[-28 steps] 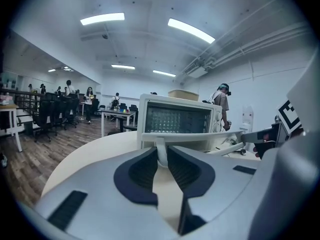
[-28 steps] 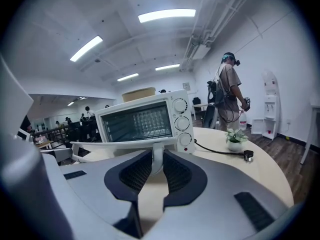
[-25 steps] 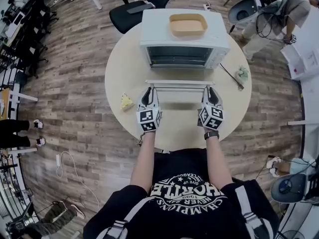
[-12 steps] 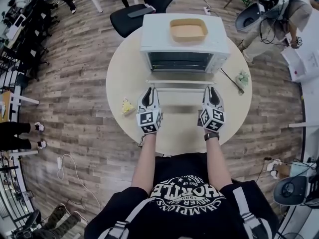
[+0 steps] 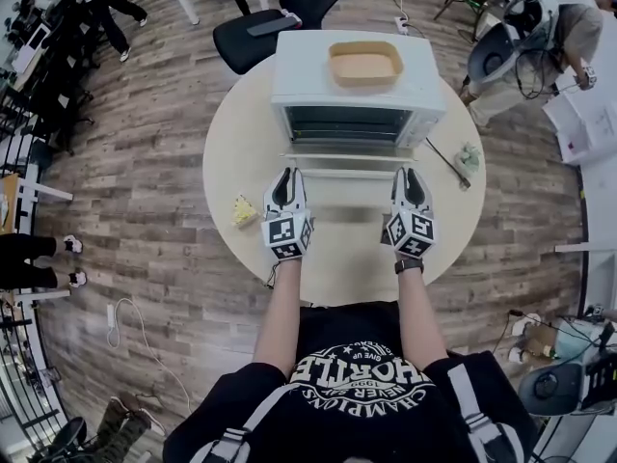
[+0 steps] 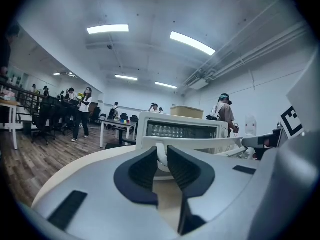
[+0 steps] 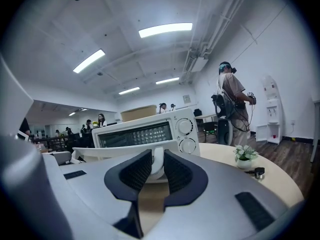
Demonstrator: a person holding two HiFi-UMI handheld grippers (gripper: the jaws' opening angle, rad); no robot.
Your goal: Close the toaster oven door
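A white toaster oven stands at the back of a round table. Its door hangs partly open, tilted up off the table, and the handle bar runs along the door's front edge. My left gripper is shut on the handle's left end and my right gripper on its right end. In the left gripper view the pads squeeze the white handle post, with the oven behind. In the right gripper view the right gripper clamps the other post in front of the oven's knobs.
A tan tray sits on top of the oven. A yellow object lies on the table to my left. A small plant and a black cable are on the right. A black office chair stands behind, and a person stands at far right.
The door has tipped up toward the oven, so the gap between handle and oven front looks smaller. Both grippers stay on the handle ends.
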